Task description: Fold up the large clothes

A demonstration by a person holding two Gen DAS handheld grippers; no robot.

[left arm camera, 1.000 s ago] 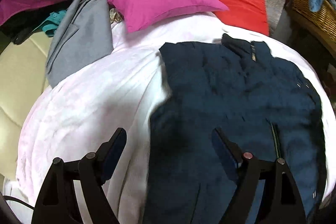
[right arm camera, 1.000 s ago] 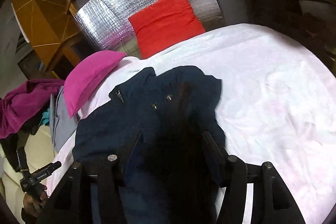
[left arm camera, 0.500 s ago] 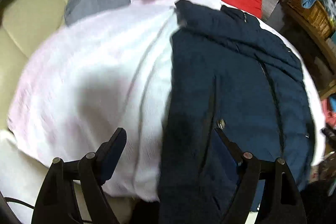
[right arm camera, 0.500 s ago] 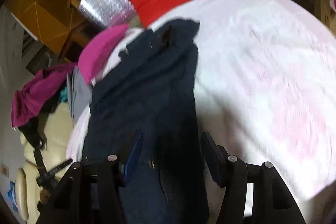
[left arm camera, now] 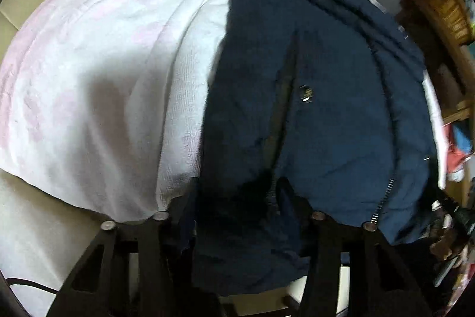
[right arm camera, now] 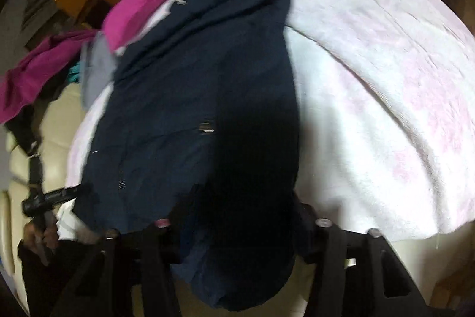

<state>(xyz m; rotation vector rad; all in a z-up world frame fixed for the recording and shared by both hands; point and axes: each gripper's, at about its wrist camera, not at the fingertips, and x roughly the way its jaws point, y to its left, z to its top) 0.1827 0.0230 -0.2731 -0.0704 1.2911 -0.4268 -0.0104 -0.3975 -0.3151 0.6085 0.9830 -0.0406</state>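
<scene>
We pinch the coat [left arm camera: 341, 109] hem between both grippers [left arm camera: 234, 210] [right arm camera: 237, 216]. It is heavy and could slip out from our fingers.

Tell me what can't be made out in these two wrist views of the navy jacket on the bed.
- Left gripper: the navy jacket hem covers the fingertips in the left wrist view, so its grip is unclear.
- Right gripper: the fingertips are lost in dark bunched fabric in the right wrist view.
- Jacket sleeves: not traceable in either view, folded under or blurred.
- Pink pillow: smeared by motion blur; cut off by the top edge in the left wrist view.
</scene>
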